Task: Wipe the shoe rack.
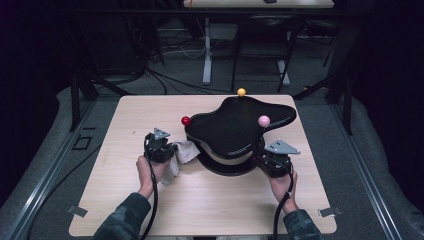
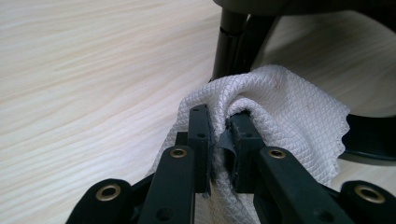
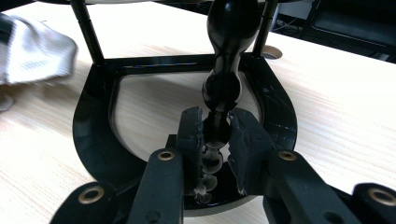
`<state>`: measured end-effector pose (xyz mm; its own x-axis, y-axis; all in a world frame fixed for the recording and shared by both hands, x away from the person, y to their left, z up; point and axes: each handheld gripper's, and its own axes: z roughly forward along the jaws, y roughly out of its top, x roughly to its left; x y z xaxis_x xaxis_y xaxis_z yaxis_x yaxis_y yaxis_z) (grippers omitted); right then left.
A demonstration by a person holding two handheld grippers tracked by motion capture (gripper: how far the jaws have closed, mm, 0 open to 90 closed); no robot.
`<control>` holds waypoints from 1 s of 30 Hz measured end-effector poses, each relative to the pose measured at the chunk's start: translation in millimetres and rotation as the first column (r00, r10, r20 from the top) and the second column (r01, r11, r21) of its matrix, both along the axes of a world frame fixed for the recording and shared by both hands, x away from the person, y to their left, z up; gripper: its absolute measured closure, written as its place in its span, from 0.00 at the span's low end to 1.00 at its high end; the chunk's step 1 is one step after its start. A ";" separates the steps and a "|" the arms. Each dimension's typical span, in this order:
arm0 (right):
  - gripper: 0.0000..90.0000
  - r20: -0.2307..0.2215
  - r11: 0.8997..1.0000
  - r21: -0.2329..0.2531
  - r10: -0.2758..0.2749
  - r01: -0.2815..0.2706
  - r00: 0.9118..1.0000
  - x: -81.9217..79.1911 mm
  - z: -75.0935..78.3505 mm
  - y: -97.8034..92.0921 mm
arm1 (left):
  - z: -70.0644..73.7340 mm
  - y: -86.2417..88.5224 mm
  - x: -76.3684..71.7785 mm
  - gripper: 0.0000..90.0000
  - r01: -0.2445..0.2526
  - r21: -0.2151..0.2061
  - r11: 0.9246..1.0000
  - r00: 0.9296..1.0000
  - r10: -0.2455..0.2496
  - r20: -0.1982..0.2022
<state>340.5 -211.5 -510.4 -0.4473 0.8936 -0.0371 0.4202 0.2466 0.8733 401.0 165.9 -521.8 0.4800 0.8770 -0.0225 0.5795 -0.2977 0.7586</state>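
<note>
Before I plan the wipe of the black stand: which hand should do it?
The left. The left gripper already has the white cloth pinched between its fingers, close beside the black stand. The right gripper is shut on the stand's turned post, steadying it.

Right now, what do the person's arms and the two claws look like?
Both claws, left and right, are black, each topped by a grey three-cornered plate, with a black cable trailing back along the forearm. Up close, the left claw's jaws are black bars with brass-coloured rivets. The person wears dark greenish mottled sleeves.
</note>
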 end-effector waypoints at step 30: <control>0.82 0.018 0.999 -0.017 -0.028 0.029 0.999 -0.2 -1.6 4.9 | 31.2 155.2 -98.5 0.89 -0.120 0.012 0.993 0.990 0.120 -0.068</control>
<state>340.3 -206.6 -512.1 -0.4208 0.9051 -0.0608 0.4116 0.2502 0.8763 302.5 321.1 -490.7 0.3686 0.9285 -0.0447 0.6623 -0.2286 0.7135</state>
